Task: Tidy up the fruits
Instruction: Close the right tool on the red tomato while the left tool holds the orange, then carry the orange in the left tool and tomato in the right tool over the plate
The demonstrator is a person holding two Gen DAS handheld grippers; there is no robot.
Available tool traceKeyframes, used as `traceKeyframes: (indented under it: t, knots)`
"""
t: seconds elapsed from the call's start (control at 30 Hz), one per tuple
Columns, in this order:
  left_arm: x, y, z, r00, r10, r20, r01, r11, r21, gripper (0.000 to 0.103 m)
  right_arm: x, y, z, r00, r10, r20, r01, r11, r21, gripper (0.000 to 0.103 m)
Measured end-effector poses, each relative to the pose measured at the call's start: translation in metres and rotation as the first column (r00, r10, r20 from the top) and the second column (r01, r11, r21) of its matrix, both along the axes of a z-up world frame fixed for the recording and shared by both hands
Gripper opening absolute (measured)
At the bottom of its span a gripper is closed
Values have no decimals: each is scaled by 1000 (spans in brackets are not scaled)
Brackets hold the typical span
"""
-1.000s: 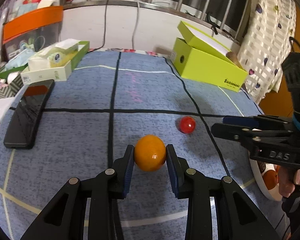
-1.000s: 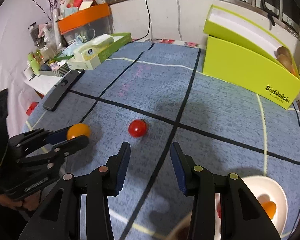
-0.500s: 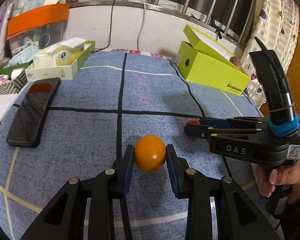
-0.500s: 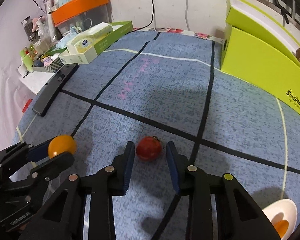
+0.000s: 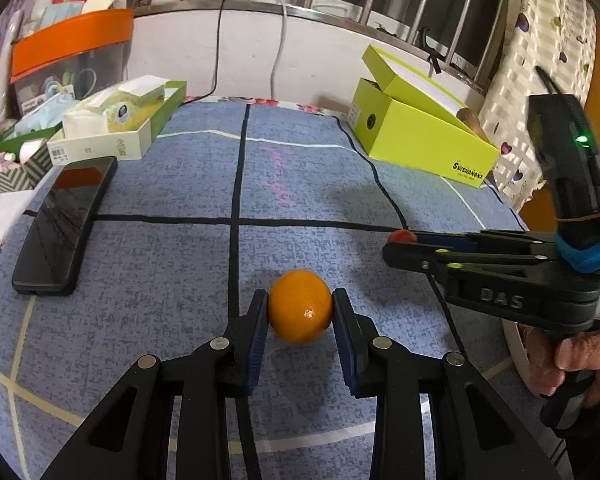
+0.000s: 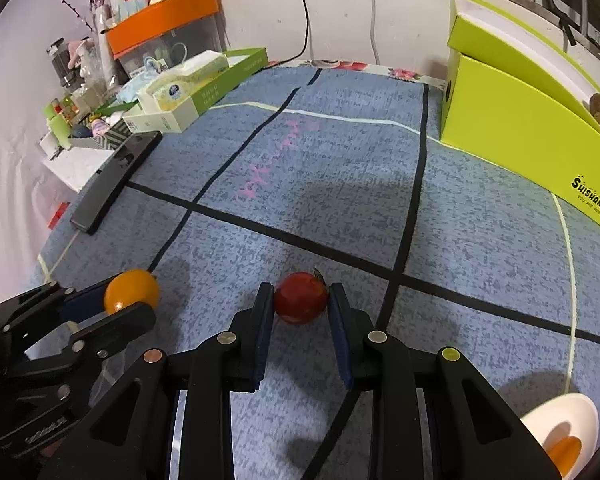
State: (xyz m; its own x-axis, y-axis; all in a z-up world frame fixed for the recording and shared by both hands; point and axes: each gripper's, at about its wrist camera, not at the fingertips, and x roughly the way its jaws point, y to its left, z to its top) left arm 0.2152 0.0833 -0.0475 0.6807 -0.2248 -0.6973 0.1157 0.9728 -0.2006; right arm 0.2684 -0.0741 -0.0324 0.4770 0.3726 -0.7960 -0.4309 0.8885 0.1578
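My left gripper [image 5: 300,308] is shut on an orange [image 5: 300,305] and holds it just above the blue cloth; the orange also shows in the right wrist view [image 6: 131,291]. My right gripper [image 6: 300,304] has closed around a small red tomato [image 6: 300,298], its pads touching both sides; the tomato rests on the cloth. In the left wrist view the tomato [image 5: 403,235] peeks out at that gripper's tip. A white bowl [image 6: 560,426] holding an orange piece sits at the lower right.
A lime-green shoe box [image 5: 420,136] stands at the back right. A black phone [image 5: 66,222] lies at the left. A tissue box in a green tray [image 5: 120,120] and an orange-lidded bin [image 5: 68,64] sit at the back left. Black tape lines cross the cloth.
My right gripper moved forward to the tomato and closed its fingers on it. My left gripper kept hold of the orange and stayed roughly in place.
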Motion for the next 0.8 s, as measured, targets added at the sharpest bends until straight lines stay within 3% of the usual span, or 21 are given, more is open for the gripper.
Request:
traceKeyframes:
  t: [0.4,0.8]
  knots:
    - [-13,-21,11,999,-41,1,41,999,25,32,-46,-37,27,998,-15,54,13,999,46,29]
    - [-31,-66,32,988,-155,22,154,987,46,32,-92,-88,41,993,-80,85,75,995,64,29]
